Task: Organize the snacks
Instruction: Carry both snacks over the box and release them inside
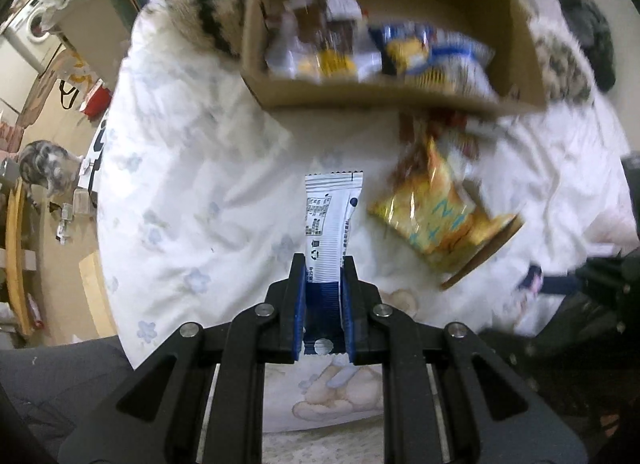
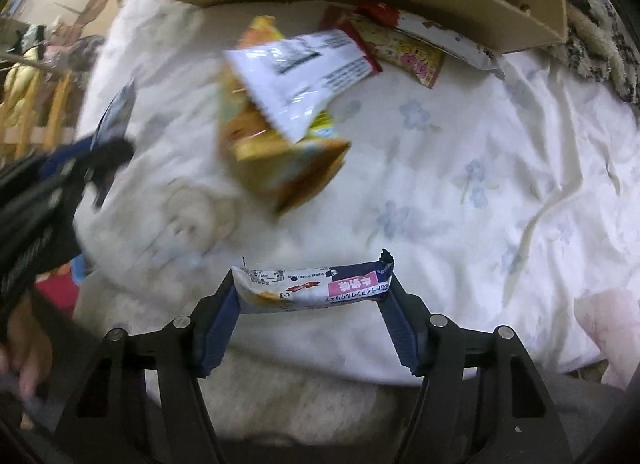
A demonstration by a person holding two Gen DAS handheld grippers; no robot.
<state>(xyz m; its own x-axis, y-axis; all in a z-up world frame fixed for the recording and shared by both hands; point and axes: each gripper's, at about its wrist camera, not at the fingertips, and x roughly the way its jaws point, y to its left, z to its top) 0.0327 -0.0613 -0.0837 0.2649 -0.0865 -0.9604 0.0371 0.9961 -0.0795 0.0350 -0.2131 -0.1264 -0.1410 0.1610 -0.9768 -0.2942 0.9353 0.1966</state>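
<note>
L wrist view: your left tongs [image 1: 323,264] are pinched nearly closed on a white-and-navy snack stick [image 1: 330,224], gripped at its near end w/ most of the packet sticking out toward the far side, above the bed sheet [image 1: 192,184]. Risk here: grip is only on the tail, so the long free end can droop or swivel and snag the near wall of the cardboard box [image 1: 372,94] when you go to drop it in. Lift clear of the rim first. Box sits at the far end of the bed and already holds several packets, a blue/yellow bag [image 1: 432,52] on the right, brown/white ones on the left; blurred, can't read them. A yellow snack bag [image 1: 436,220] lies on the sheet to the right of your stick, w/ a reddish packet between it and the box. A cat [image 1: 44,168] sits off the bed at far left; could jump in and scatter things.

R wrist view: your right tongs [image 2: 312,284] are spread wide, w/ a white/navy/pink snack bar [image 2: 316,282] spanning crosswise between the pads, held by its ends only. That's a weak hold: a soft wrapper squeezed lengthwise may buckle and pop out, esp. if you swing fast. Farther off, a white-backed packet [image 2: 304,72] rests on top of the yellow bag, red/pink packets [image 2: 404,52] just by the box wall. Left tongs show at the left edge.
</note>
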